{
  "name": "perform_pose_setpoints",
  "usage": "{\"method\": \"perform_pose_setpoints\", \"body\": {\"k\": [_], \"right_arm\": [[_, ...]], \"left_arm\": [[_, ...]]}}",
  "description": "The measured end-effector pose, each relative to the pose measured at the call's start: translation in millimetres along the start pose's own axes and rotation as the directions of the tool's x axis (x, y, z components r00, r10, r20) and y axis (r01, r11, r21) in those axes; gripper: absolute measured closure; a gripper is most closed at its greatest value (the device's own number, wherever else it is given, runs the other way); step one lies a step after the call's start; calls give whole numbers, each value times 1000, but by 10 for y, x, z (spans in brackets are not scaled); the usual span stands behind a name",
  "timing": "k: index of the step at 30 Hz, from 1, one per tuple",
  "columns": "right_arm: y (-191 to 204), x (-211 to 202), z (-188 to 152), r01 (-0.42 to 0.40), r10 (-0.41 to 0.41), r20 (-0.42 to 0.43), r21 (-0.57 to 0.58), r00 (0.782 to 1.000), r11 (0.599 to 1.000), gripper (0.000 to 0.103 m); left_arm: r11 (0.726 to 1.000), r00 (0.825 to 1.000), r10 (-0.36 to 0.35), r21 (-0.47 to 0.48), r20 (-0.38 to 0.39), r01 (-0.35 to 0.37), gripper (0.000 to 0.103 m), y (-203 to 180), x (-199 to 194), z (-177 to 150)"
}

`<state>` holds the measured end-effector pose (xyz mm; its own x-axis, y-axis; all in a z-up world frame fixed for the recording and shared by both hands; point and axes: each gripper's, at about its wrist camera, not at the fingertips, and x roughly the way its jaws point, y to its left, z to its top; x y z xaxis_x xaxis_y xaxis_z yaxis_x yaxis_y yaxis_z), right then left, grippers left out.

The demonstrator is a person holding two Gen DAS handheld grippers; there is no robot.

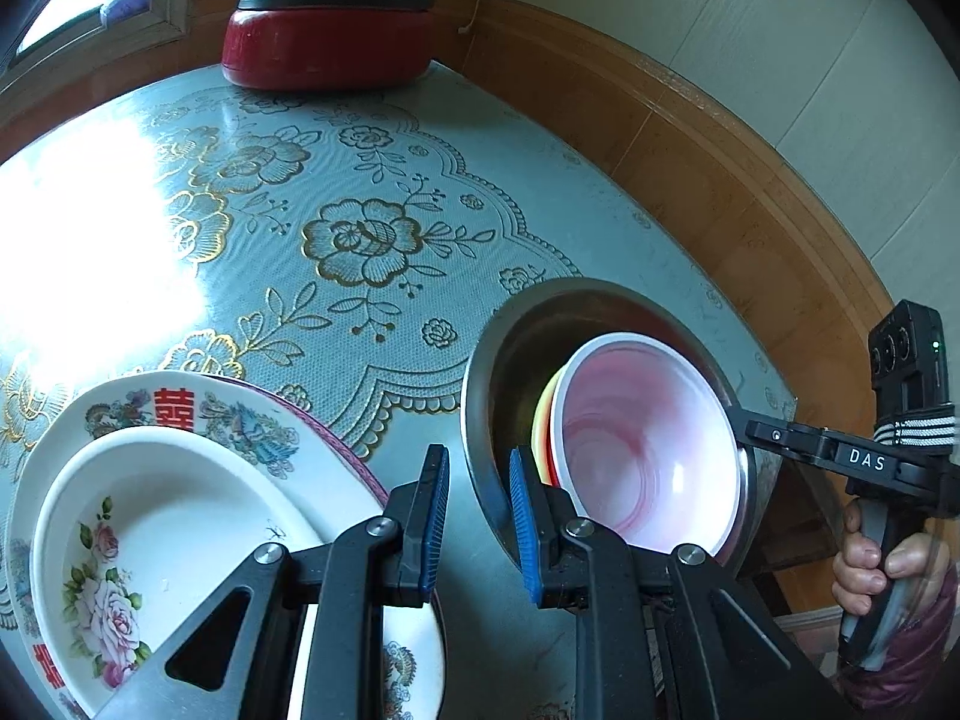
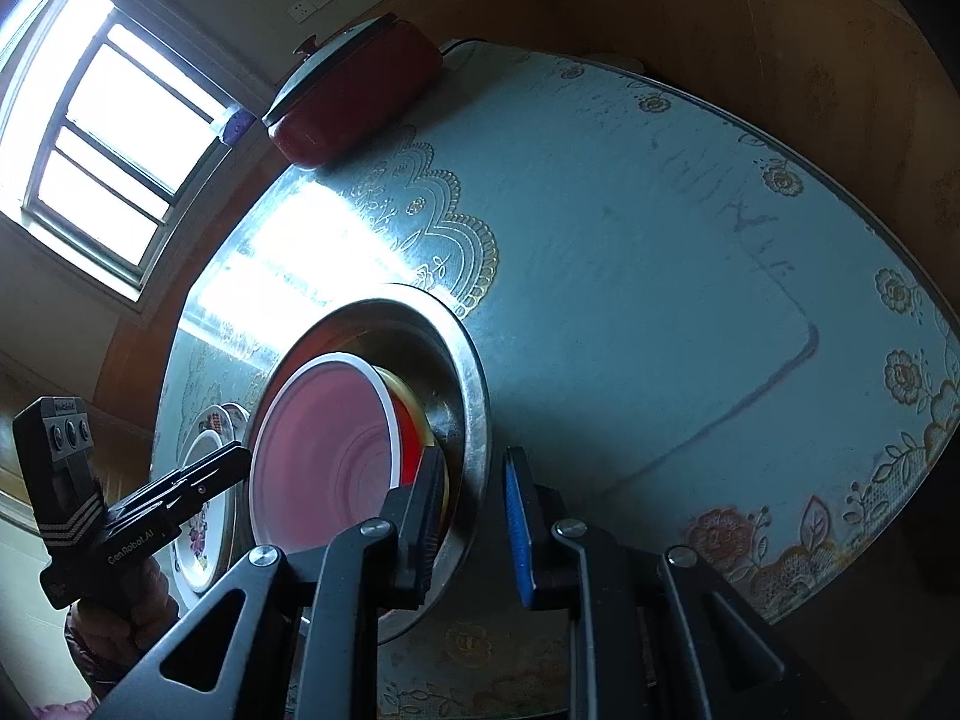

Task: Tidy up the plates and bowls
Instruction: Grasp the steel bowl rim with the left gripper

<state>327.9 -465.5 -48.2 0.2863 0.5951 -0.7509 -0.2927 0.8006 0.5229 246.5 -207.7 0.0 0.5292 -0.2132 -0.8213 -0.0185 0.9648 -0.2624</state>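
The bowls look gathered: a pink bowl (image 1: 645, 450) with a white rim sits nested over a yellow bowl (image 1: 543, 420) inside the steel basin (image 1: 498, 354), at the near right of the table (image 1: 372, 138). To its left a white rose bowl (image 1: 156, 516) rests on a printed plate (image 1: 240, 414), so the plates look stacked too. The left gripper (image 1: 480, 516) straddles the basin's near rim, its jaws narrowly apart, pressing nothing I can see. The right gripper (image 2: 474, 516) straddles the opposite rim the same way. What remains, likely, is positioning the basin or withdrawing. A red lidded pot (image 1: 330, 42) stands far back.
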Motion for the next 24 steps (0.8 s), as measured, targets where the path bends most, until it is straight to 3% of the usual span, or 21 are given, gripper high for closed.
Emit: {"method": "perform_pose_setpoints", "body": {"k": [4,12,24], "right_arm": [[0,-11,27,30,-29,36,-18,999,999,94],[-89,43,163,73,-72,59,-24,996,997,94],[-195,174,225,18,-18,31,-24,999,1000,94]], "left_arm": [[999,1000,8,37,-6,-7,86,-99,44,-21],[999,1000,23,49,-1,-23,86,-254,146,37],[998,998,47,48,43,-49,81,-341,261,4]]}}
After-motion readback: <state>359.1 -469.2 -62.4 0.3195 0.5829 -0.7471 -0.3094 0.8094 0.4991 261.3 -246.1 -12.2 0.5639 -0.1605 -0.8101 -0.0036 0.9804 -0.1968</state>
